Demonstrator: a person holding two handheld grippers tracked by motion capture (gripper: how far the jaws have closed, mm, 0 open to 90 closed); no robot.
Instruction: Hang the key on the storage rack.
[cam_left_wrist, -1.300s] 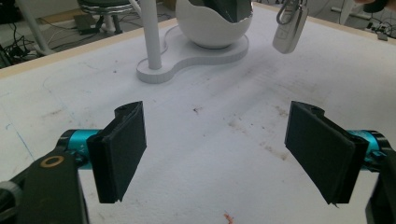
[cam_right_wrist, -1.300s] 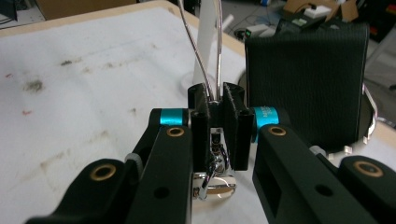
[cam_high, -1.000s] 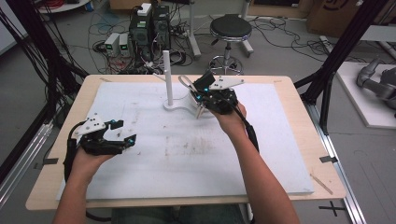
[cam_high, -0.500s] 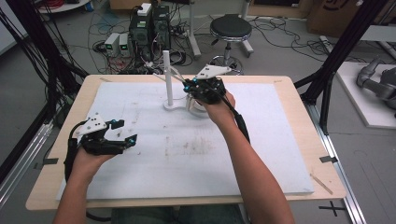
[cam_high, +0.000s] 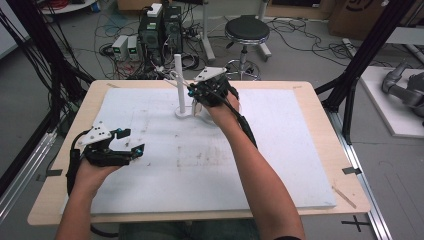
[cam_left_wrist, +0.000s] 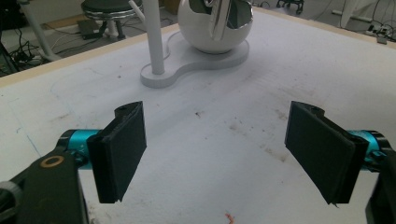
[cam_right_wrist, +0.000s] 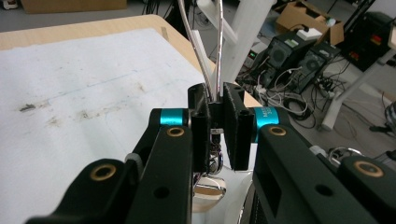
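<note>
A white stand (cam_high: 183, 113) with an upright post (cam_high: 179, 80) and a round white pot (cam_left_wrist: 201, 32) sits at the far middle of the white mat. Shiny metal utensils (cam_left_wrist: 219, 18) stick up out of the pot. My right gripper (cam_high: 197, 93) hovers right over the pot, beside the post. In the right gripper view it (cam_right_wrist: 215, 100) is shut on two thin metal handles (cam_right_wrist: 219, 46), with a shiny spoon bowl (cam_right_wrist: 210, 189) below the jaws. Low over the mat at the near left, my left gripper (cam_high: 131, 144) stands open, nothing between its pads (cam_left_wrist: 123, 149).
The white mat (cam_high: 280, 150) covers most of the wooden table (cam_high: 320, 100). Behind the far edge are a stool (cam_high: 246, 30), computer boxes (cam_high: 160, 25) and floor cables. Black frame posts (cam_high: 350, 75) stand at both sides.
My right gripper has moved left and farther away, turning as it came over the pot beside the post. The left gripper has stayed put.
</note>
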